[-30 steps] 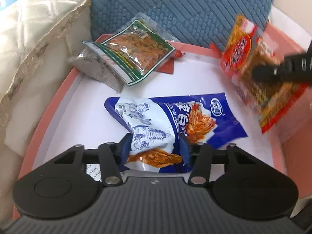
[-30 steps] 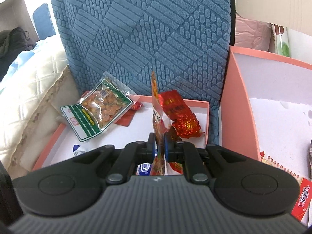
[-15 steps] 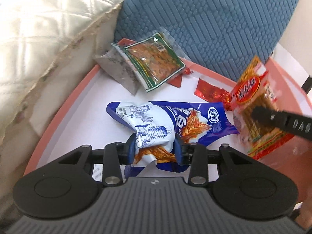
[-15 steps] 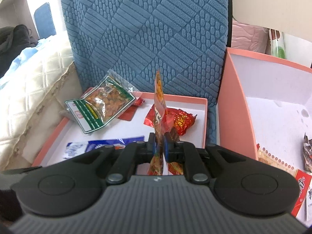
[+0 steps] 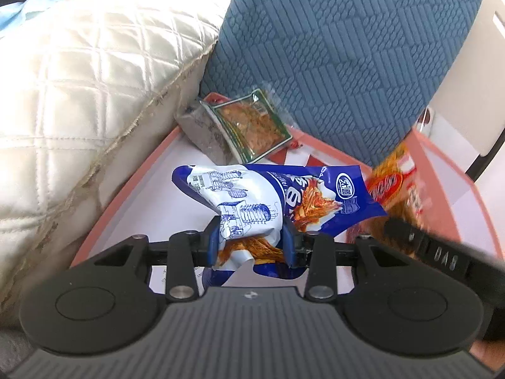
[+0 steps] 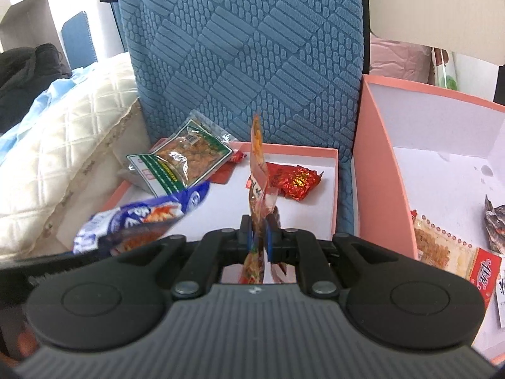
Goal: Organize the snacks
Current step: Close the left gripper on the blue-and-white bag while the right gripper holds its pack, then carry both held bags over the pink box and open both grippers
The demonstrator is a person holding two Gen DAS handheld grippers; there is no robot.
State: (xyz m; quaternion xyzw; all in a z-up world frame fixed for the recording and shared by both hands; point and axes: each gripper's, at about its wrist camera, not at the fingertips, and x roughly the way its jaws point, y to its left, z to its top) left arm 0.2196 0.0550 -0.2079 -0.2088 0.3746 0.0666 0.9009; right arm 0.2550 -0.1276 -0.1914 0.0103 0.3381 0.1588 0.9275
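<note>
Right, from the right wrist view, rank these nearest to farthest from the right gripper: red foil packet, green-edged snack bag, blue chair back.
1. red foil packet, just ahead, slightly right of the right gripper.
2. green-edged snack bag, farther, left.
3. blue chair back, behind the tray.

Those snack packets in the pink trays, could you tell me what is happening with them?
A person is sorting snacks with two handheld grippers. The left gripper is shut on a crumpled blue-and-white foil snack bag, its jaws having just closed. The right gripper pinches a thin orange-red snack packet upright above the shallow pink cardboard tray.
</note>
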